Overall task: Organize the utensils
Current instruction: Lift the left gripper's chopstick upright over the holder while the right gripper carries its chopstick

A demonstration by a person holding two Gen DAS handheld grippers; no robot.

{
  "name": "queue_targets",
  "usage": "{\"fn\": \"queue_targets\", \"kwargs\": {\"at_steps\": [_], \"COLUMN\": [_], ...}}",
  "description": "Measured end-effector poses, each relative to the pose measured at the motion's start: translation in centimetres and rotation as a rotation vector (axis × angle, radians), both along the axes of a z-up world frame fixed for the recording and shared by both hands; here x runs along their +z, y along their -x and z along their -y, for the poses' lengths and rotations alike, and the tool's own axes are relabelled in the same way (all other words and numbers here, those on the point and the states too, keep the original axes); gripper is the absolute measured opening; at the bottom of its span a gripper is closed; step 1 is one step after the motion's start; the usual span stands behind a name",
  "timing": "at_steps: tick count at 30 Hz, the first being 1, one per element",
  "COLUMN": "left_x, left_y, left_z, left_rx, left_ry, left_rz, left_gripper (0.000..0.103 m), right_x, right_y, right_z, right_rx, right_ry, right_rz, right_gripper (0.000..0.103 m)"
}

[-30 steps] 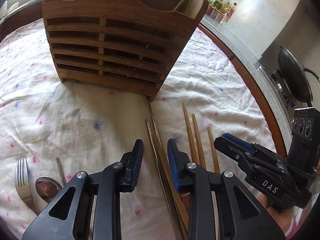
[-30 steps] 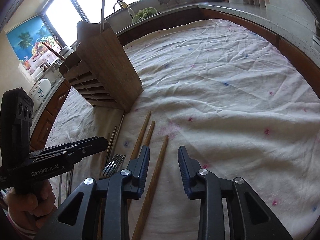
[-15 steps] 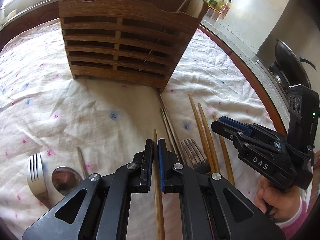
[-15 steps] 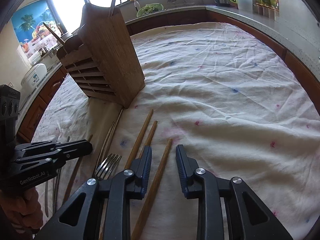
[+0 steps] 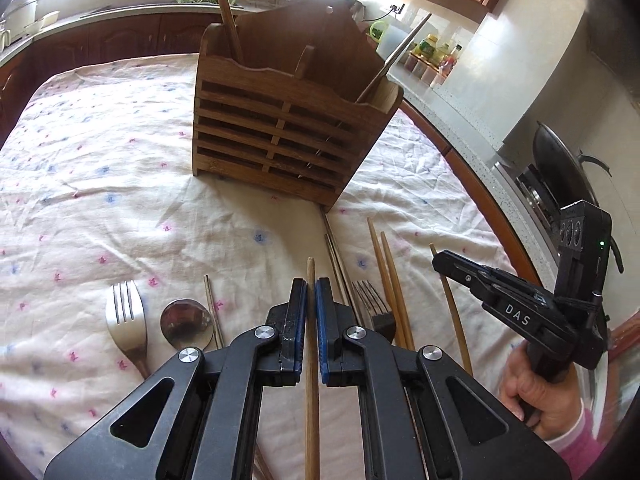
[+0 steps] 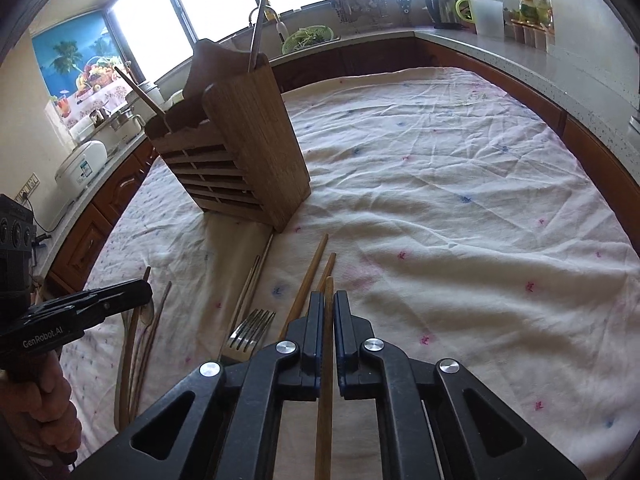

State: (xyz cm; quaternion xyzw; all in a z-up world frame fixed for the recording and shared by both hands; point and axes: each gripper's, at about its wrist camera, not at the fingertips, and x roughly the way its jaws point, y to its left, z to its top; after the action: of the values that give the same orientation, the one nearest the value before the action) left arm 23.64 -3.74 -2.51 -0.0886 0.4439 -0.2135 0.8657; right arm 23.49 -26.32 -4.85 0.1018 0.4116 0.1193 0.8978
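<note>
So far, left to right:
Holder (image 5: 280,132): upright mid-cloth, only two or three sticks stowed.
Left gripper (image 5: 311,292): clamped on one wooden chopstick (image 5: 311,276).
Right gripper (image 6: 328,304): just closed, pinching another chopstick (image 6: 329,288).
Left over: forks (image 5: 124,312), spoon (image 5: 186,322), other chopsticks on cloth.

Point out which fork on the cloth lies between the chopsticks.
The darker fork, just right of the left hand-held gripper, with metal chopsticks left and wooden chopsticks right. The other fork lies beside the spoon.
</note>
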Motion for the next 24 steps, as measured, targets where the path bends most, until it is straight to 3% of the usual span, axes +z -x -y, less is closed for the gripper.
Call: {"fn": "queue_targets", "kwargs": {"at_steps": [24], "left_x": [6.7], "left_y": [6.1], "left_z": [-2.6], "left_rx": [0.021], "left_ry": [0.082], "left_rz": [0.171], "left_gripper": [0.004], "right_x": [8.6], "right_y": [5.9], "right_z": [1.1], "right_rx": [0.023], "right_ry": [-0.123], "right_rz": [0.2], "right_gripper": [0.005]}}
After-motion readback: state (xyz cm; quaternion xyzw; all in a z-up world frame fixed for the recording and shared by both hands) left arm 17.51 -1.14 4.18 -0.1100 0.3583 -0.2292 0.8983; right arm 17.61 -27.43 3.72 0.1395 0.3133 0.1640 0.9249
